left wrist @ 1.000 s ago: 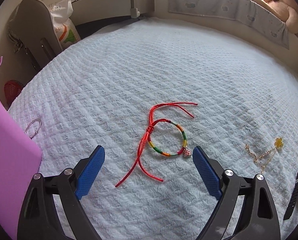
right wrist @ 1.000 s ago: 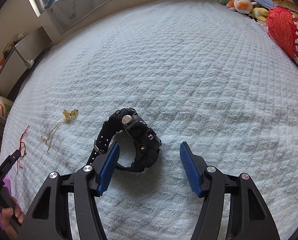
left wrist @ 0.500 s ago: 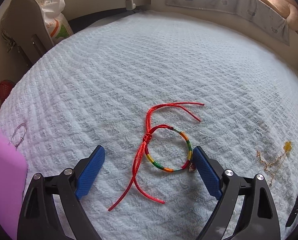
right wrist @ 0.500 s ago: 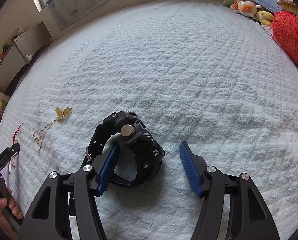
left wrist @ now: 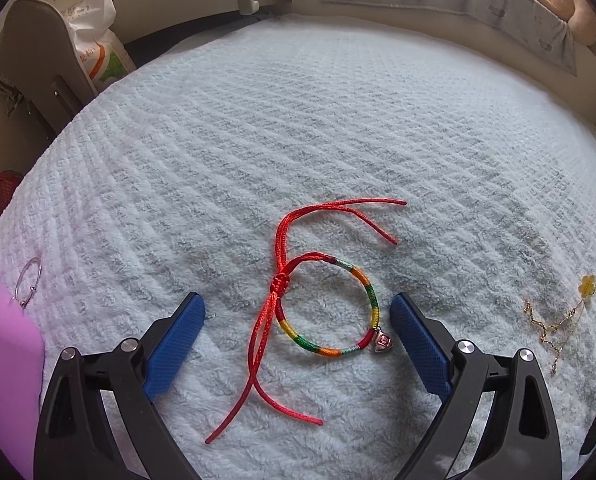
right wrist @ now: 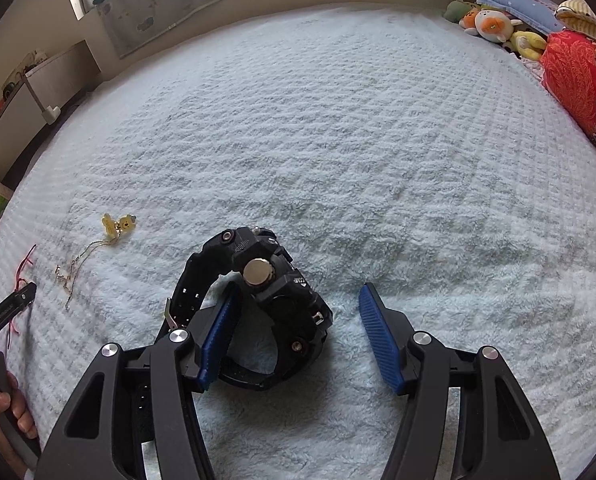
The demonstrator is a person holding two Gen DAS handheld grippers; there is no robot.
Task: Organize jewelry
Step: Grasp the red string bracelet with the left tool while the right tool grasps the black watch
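A: Since a second ago the left claw (left wrist: 298, 332) has come forward and down over the bed (left wrist: 337, 140); the woven bracelet (left wrist: 329, 308) now sits between its pads instead of ahead of them. The right claw (right wrist: 298, 328) has closed in on the black watch (right wrist: 266, 304) too.

B: Are either of them gripping yet?

A: No. The left claw is released, spread wide, with clear blanket on both sides. The bracelet's loop lies dead centre, its silver charm (left wrist: 382, 342) at about four o'clock on the loop, just beside the right pad.

B: And the cords?

A: The red cords (left wrist: 266, 360) run through the knot from roughly one o'clock down to seven o'clock, so the long axis lies nearly along the claw's pointing line. I judge a straight squeeze would gather loop and cord together.

B: The right side?

A: Also released. Its left pad stands inside the strap loop, and the watch case lies between the pads, towards eleven o'clock, with an open gap to the right pad.

B: Anything else nearby?

A: A gold chain (left wrist: 557, 320) lies at three o'clock of the bracelet, well apart, between the two claws.
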